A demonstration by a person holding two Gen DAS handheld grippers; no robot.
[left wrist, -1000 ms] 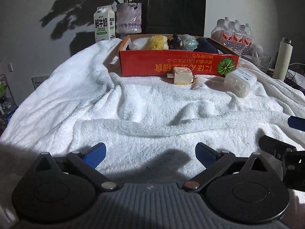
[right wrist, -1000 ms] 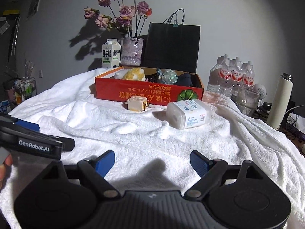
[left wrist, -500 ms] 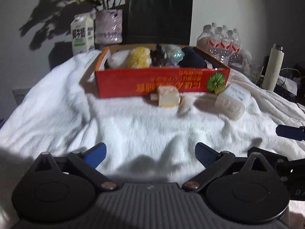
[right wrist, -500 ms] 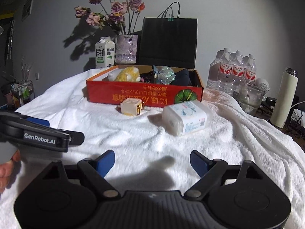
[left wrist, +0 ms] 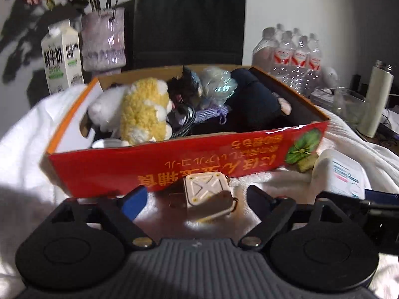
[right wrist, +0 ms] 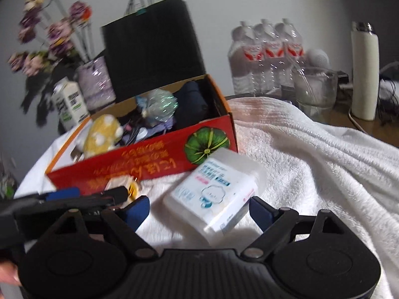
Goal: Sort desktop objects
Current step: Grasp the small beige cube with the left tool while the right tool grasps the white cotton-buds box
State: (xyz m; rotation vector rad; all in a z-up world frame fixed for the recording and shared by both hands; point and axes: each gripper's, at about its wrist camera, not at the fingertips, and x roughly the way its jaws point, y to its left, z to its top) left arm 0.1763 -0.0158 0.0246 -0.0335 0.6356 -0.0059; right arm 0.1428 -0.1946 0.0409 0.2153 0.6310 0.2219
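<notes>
A white towel (right wrist: 311,154) covers the tabletop; the left gripper (left wrist: 197,196), jaws spread but just been closing, straddles the cream cube (left wrist: 207,196) untouched; the right gripper (right wrist: 199,210), jaws spread, flanks the white packet (right wrist: 214,191); red box (left wrist: 174,167) just beyond.

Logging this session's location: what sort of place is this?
Probably a home room, with a table or desk under a white towel. A flower vase, milk carton and pack of water bottles stand by the wall behind a red cardboard box.
</notes>
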